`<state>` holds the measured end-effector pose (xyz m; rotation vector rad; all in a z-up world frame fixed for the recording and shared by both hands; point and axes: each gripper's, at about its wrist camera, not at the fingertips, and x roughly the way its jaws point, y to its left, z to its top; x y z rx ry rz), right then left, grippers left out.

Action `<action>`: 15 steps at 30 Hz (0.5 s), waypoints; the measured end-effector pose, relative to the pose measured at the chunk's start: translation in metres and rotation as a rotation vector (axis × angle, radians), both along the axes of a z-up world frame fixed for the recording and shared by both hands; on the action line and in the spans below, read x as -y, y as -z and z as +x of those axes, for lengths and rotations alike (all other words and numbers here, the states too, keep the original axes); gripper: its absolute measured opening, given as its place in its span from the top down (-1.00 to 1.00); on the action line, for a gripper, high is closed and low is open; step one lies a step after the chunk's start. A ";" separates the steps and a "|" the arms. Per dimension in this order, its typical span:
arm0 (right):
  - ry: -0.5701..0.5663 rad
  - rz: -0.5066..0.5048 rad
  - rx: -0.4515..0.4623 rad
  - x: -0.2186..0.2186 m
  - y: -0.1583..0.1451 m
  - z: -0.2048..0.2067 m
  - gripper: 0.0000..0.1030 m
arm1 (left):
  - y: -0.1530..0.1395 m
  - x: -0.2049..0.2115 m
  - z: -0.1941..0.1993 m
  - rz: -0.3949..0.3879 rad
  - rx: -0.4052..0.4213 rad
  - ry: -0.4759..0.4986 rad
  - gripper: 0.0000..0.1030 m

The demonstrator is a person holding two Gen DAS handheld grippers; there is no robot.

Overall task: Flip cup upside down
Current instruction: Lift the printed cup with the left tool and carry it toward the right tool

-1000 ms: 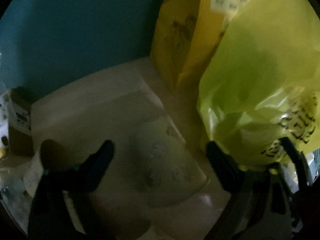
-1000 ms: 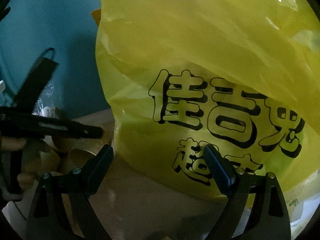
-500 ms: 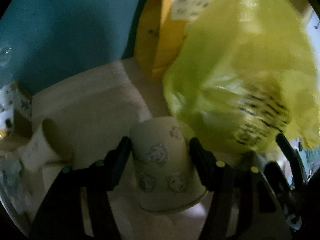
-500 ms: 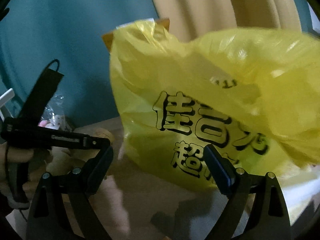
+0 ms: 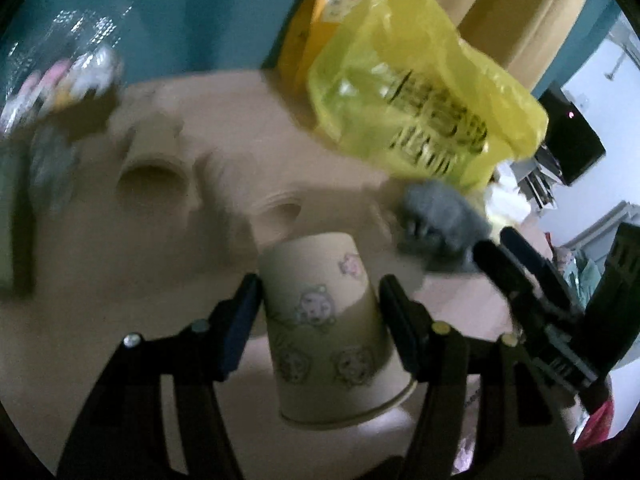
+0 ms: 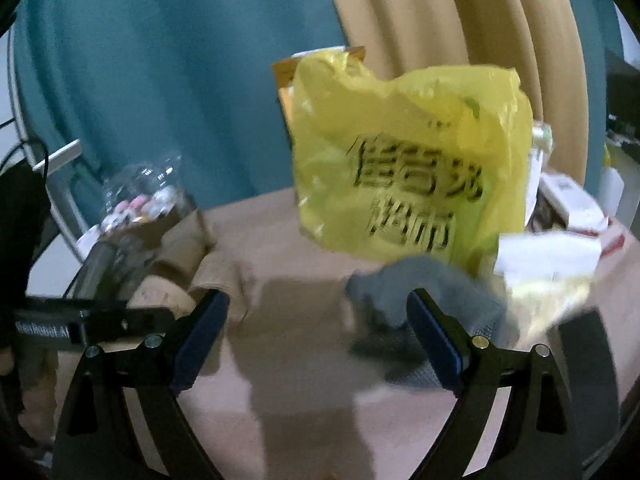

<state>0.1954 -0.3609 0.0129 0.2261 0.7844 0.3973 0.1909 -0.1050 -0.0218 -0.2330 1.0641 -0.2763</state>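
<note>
left wrist view: paper cup [image 5: 324, 320] sits between the jaws of the left gripper [image 5: 320, 312], closed base pointing away from the camera, wide rolled rim toward it.
cup position: clamped in the jaws over the middle of the table [image 5: 100, 280]; whether the rim touches the table cannot be told.
left jaws: narrowed onto the cup, one pad on each side wall, about mid-height.
handling: judged light, thin-walled, easy to crush; the taper could let it slide toward the narrow end if squeezed hard. Side walls at mid-height look like the right hold; rim is the stiffest part.
other things, left wrist view: more paper cups [image 5: 152, 168] lying toward the table's far left, yellow plastic bag [image 5: 420, 100] at the far right, grey cloth [image 5: 436, 224] in front of the bag.
right wrist view: right gripper [image 6: 318, 332] holds nothing, jaws wide apart over the table.
cup vs right jaws: cup not clearly visible here; the left gripper's body shows at the left edge, well apart from the right jaws.
blur: both views smeared, fine contact not readable.
</note>
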 end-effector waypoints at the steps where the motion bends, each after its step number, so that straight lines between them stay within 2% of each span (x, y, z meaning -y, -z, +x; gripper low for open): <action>1: -0.015 0.010 -0.014 -0.004 0.002 -0.008 -0.81 | 0.009 -0.008 -0.014 -0.006 -0.016 -0.015 -0.21; 5: -0.085 0.020 -0.064 -0.019 0.008 -0.046 -0.81 | 0.033 -0.027 -0.058 -0.030 -0.038 -0.084 -0.21; 9: -0.133 0.020 -0.092 -0.036 0.012 -0.071 -0.81 | 0.048 -0.048 -0.084 -0.070 -0.042 -0.167 -0.21; 15: -0.180 0.007 -0.123 -0.059 0.016 -0.083 -0.81 | 0.065 -0.067 -0.090 -0.144 -0.078 -0.210 -0.21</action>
